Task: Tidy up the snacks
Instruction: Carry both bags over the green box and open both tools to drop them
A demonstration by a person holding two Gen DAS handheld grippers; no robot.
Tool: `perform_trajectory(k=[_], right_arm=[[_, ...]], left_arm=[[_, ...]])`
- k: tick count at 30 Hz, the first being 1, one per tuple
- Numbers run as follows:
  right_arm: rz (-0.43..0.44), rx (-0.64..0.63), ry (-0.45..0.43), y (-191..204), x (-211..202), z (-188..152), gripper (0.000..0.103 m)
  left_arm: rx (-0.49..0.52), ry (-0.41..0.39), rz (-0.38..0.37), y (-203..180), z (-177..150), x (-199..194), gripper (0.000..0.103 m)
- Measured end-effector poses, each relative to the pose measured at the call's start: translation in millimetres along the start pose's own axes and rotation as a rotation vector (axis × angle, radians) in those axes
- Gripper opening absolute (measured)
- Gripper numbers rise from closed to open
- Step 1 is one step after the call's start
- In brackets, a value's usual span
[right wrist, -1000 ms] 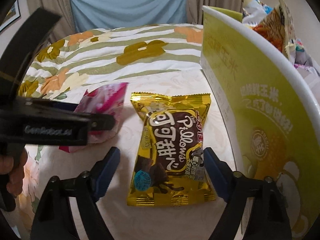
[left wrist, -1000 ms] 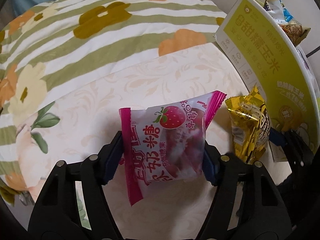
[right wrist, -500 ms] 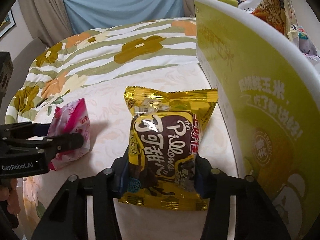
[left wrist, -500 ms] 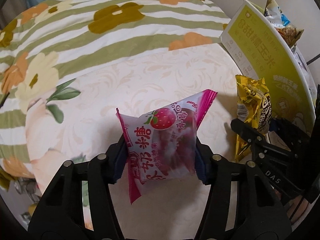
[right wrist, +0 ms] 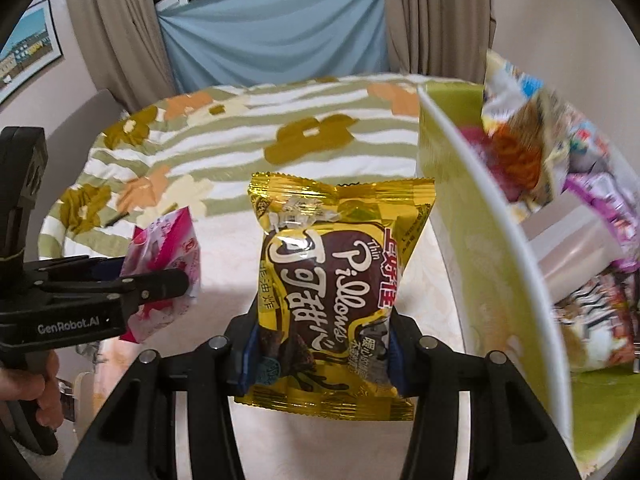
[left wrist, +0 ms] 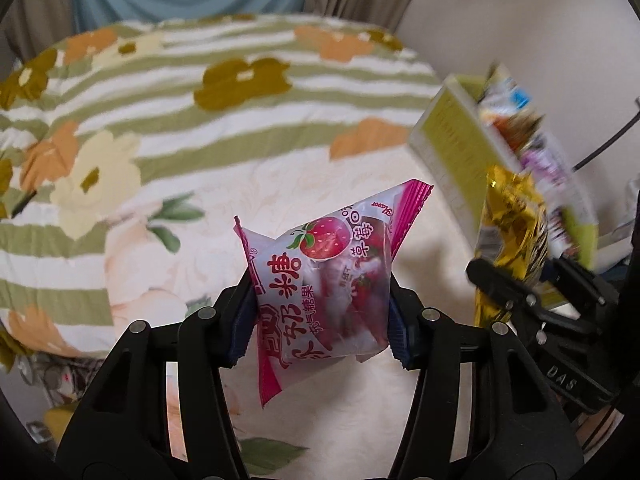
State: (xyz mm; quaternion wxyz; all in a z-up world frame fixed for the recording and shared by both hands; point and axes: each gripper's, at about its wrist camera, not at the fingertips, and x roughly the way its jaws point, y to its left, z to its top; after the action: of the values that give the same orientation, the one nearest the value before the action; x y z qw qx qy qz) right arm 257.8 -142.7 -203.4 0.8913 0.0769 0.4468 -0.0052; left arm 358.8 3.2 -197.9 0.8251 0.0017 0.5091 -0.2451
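Snacks are sitting in both tools. The pink pack point(left wrist: 320, 280) is being pinched between the blue pads of the left tool point(left wrist: 320, 320), its strawberry end sticking up and forward past the fingertips, its lower corner hanging below them. The gold pack point(right wrist: 332, 292) is being clamped the same way by the right tool point(right wrist: 320, 356), upright, with its top seal well above the pads and its bottom seal drooping under them. Both packs are hanging clear of the bed point(left wrist: 160, 128), over the pale cream cloth in front of the striped floral quilt.

From the left wrist, the right tool point(left wrist: 532, 300) is showing at the right edge with the gold pack point(left wrist: 512, 232) seen side-on, just in front of the green box point(left wrist: 452, 148). From the right wrist, the left tool point(right wrist: 132, 284) is reaching in from the left with the pink pack point(right wrist: 168, 256), and part of a hand point(right wrist: 36, 384) is gripping its handle. Only this view is looking into the box point(right wrist: 480, 220), where several other packets point(right wrist: 540, 152) are lying heaped.

Those packets are blurred, so their print is unreadable. The box is cut off at the right edge in both views, and the pads are covering the packs' sides.
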Motion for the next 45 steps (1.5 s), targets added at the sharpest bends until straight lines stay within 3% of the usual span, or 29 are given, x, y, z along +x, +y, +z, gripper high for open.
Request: perform_trajectory(k=[6, 12, 21, 28, 31, 33, 34, 35, 45], right_arm=[[0.022, 0.006, -0.070, -3, -58, 13, 0.046], [-0.002, 0.047, -0.122, -49, -113, 22, 0.046], [-0.035, 0.058, -0.147, -150, -159, 28, 0.046], [-0.041, 0.078, -0.139, -228, -176, 26, 0.046], [-0.039, 0.072, -0.124, -252, -177, 26, 0.046], [-0.031, 0.068, -0.110, -267, -176, 26, 0.046], [-0.025, 0.066, -0.103, -270, -174, 27, 0.046], [-0.016, 0.064, -0.096, -275, -173, 27, 0.046], [0.058, 0.033, -0.060, -291, -159, 29, 0.046]], left_arm=[[0.067, -0.082, -0.039, -51, 27, -42, 0.051], [0.119, -0.118, -0.069, -126, 44, -52, 0.051], [0.153, -0.114, -0.088, -260, 58, -19, 0.051], [0.153, -0.082, -0.086, -333, 56, 22, 0.051], [0.151, -0.072, -0.052, -349, 53, 36, 0.057], [0.139, -0.067, 0.006, -355, 50, 42, 0.076], [0.130, -0.066, 0.032, -357, 49, 44, 0.095], [0.123, -0.075, 0.042, -357, 46, 43, 0.101], [0.028, -0.091, 0.128, -317, 27, 19, 0.101]])
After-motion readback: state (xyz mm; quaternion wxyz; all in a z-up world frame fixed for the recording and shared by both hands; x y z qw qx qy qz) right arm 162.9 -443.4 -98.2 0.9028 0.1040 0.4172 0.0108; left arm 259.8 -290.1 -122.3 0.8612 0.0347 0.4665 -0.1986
